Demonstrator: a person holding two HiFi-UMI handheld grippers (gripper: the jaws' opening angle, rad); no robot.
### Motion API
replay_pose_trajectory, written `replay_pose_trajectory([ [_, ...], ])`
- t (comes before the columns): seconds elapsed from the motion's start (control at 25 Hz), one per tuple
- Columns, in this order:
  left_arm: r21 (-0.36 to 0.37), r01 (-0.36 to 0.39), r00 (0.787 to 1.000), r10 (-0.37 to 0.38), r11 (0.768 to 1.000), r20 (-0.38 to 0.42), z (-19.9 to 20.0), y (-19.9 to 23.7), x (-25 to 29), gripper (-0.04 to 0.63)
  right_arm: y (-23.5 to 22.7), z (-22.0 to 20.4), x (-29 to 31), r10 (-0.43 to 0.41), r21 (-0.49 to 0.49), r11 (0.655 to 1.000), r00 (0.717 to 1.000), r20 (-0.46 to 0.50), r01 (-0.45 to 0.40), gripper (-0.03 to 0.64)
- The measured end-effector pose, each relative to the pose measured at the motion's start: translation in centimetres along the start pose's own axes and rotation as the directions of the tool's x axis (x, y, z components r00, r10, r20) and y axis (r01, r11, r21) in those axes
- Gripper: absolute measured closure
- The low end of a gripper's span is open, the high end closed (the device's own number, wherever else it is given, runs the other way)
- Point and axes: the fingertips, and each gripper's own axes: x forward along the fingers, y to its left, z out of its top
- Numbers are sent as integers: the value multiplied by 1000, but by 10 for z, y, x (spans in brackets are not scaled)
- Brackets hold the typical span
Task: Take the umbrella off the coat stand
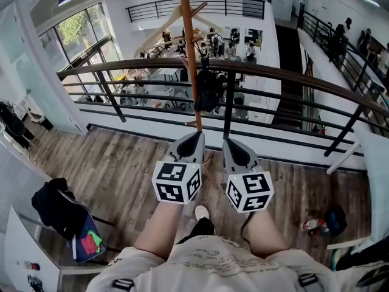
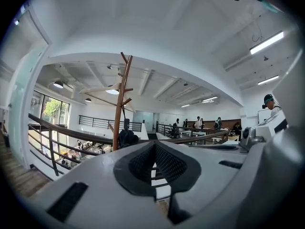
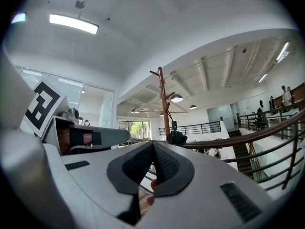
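A brown wooden coat stand (image 1: 189, 53) rises just in front of the balcony railing. A folded black umbrella (image 1: 208, 90) hangs from one of its pegs at rail height. My left gripper (image 1: 191, 140) and right gripper (image 1: 234, 146) are held side by side, pointing level at the stand, short of the umbrella and touching nothing. Both are shut and empty. In the left gripper view the stand (image 2: 119, 109) and umbrella (image 2: 127, 137) sit left of the closed left gripper (image 2: 155, 146). In the right gripper view the umbrella (image 3: 177, 138) hangs on the stand (image 3: 164, 104) just above the right gripper (image 3: 153, 147).
A dark curved railing (image 1: 292, 72) runs across behind the stand, over a lower floor with people. A chair draped with a black jacket (image 1: 58, 208) stands at the lower left. A dark bag (image 1: 333, 219) lies on the wood floor at right.
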Motion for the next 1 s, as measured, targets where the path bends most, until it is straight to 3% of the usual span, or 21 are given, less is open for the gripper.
replay_pose_trajectory([
  [0.8,2,-13,998,13,1000,55,42,137,147,591,-50,28,200,36,-35,999,999,27,-35,616],
  [1.0,2,-19,998,19,1000,63,43,179,182,591,-46,26,256,111,-81,991,994,8,-110,615],
])
